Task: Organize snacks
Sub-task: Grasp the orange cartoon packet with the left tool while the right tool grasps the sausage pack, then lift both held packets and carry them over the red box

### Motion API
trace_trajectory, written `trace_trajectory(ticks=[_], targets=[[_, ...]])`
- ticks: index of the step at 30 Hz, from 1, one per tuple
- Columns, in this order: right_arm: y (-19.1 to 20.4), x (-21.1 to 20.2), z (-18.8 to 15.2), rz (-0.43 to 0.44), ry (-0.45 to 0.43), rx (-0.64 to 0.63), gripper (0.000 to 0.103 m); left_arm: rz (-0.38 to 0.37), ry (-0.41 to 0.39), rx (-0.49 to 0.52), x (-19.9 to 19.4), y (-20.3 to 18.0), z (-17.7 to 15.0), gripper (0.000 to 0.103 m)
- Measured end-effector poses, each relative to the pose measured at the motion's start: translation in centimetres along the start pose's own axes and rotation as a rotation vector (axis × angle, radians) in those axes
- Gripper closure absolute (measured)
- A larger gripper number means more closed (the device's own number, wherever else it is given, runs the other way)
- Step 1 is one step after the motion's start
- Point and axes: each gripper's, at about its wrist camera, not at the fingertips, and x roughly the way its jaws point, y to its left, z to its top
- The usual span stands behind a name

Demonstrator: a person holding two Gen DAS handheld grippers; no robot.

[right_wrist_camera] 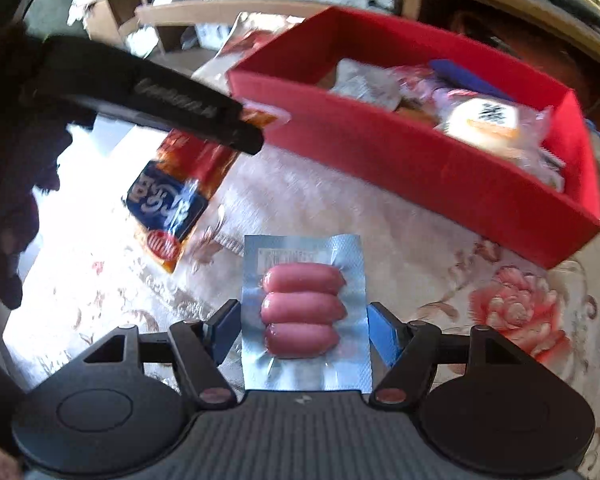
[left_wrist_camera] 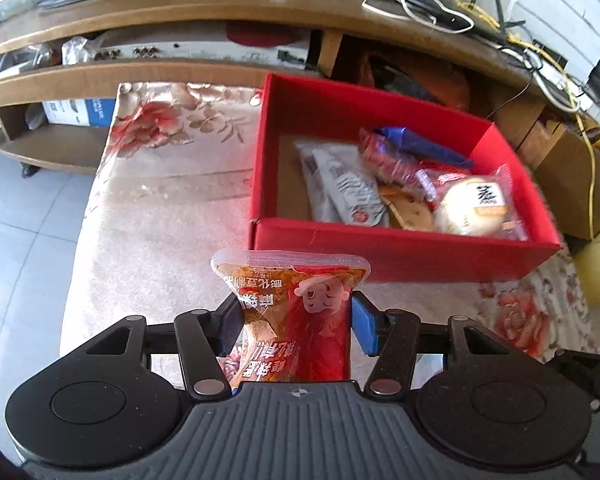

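Observation:
My left gripper (left_wrist_camera: 294, 320) is shut on a red and orange snack packet (left_wrist_camera: 296, 312) and holds it above the table, just short of the red box (left_wrist_camera: 400, 252). The box holds several snack packs, among them a grey pack (left_wrist_camera: 348, 188), a blue pack (left_wrist_camera: 420, 144) and a round bun (left_wrist_camera: 476, 204). In the right wrist view the left gripper (right_wrist_camera: 248, 136) shows from the side with the same packet (right_wrist_camera: 172, 200) hanging from it. My right gripper (right_wrist_camera: 302, 324) is around a clear pack of three pink sausages (right_wrist_camera: 304, 308), pads against its edges. The red box (right_wrist_camera: 400, 148) lies beyond it.
A floral cloth (left_wrist_camera: 160, 184) covers the table. A wooden TV stand (left_wrist_camera: 180, 12) with shelves, cables and a router (left_wrist_camera: 440, 4) stands behind. A cardboard carton (left_wrist_camera: 572, 184) is at the right. Tiled floor (left_wrist_camera: 20, 220) lies at the left.

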Motion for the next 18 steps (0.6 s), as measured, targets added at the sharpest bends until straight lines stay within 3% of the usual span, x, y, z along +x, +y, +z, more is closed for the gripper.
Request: trace_trajectory(ticks=[11,18], targets=[[-3.4,-4.9,2.1,-0.023,-0.175,0.124,0.03,-0.061,-0.069,-0.021,-1.8,-1.2,1.1,0.04],[-5.7,-6.1,4.6,-0.072,-0.247,0.191,0.03,-0.09,-0.113,-0.032,-1.6,-2.7,3.6,0.04]])
